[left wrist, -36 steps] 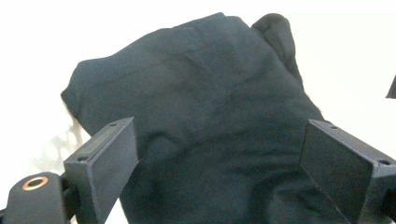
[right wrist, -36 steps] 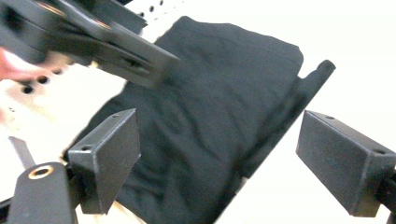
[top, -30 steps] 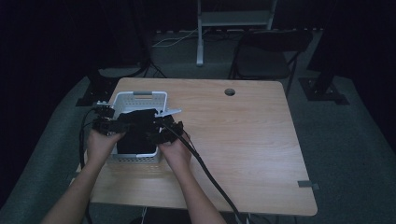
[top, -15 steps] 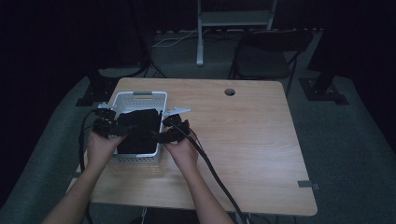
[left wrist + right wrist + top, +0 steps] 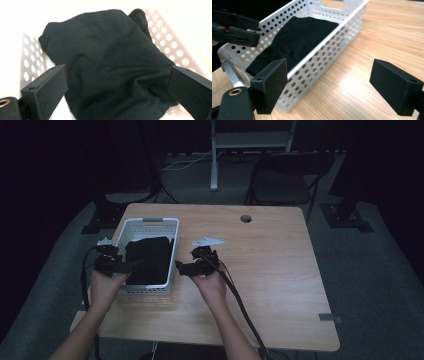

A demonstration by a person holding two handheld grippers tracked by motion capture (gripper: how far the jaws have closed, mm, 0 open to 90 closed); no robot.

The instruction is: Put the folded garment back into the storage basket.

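Observation:
A white perforated basket [image 5: 150, 221] [image 5: 329, 50] [image 5: 170, 45] stands on the left part of the wooden table [image 5: 280, 270]. A folded black cloth [image 5: 147, 260] [image 5: 107, 62] [image 5: 297, 37] lies inside it. My left gripper [image 5: 131, 266] [image 5: 118, 72] reaches over the basket's left wall, and its jaws have just been opening. They stand wide above the cloth without pressing it. My right gripper [image 5: 181, 266] [image 5: 329, 67] hovers over the table just right of the basket, open and empty. The left gripper [image 5: 234, 30] also appears in the right gripper view beyond the basket.
A round cable hole [image 5: 245, 218] sits near the table's far edge. A dark folding chair [image 5: 285, 180] and a metal stand [image 5: 250, 140] are behind the table. Grey tape [image 5: 330, 317] marks the right front edge. Cables [image 5: 240, 305] trail from the right gripper toward me.
Both grippers have drawn apart off the cloth. The right one moved right, out of the basket and over the table; the left one slid to the basket's left wall. The cloth stays in the basket.

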